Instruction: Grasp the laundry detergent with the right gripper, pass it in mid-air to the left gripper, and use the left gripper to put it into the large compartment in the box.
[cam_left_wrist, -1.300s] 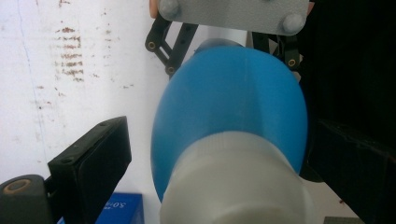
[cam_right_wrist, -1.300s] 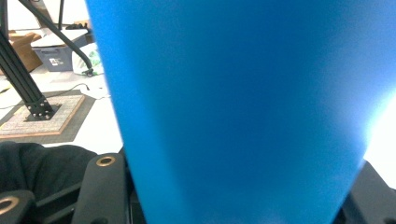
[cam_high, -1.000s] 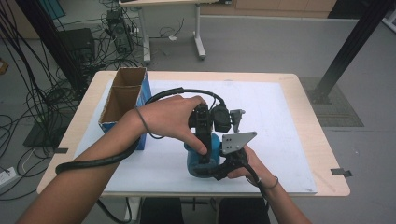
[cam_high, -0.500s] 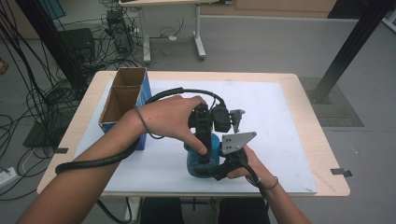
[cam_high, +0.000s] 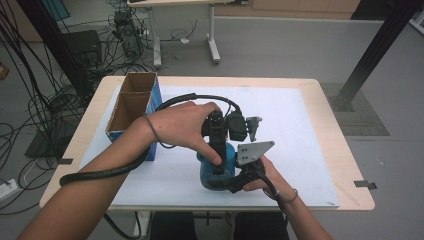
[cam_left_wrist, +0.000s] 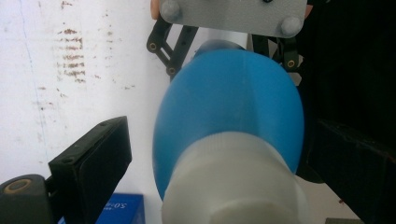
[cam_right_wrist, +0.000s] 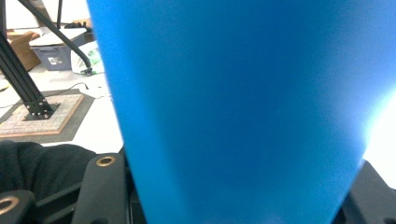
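The right gripper (cam_high: 227, 182) is clamped low on a smooth blue plastic bottle (cam_high: 217, 167), jaws pressed vs. its sides. Above it, the left gripper (cam_left_wrist: 215, 154) is held open around the bottle's white ribbed cap (cam_left_wrist: 233, 182), pads apart from it. Left of both, an open cardboard box (cam_high: 131, 102) w/ blue side is seen on the white table sheet (cam_high: 300, 130).
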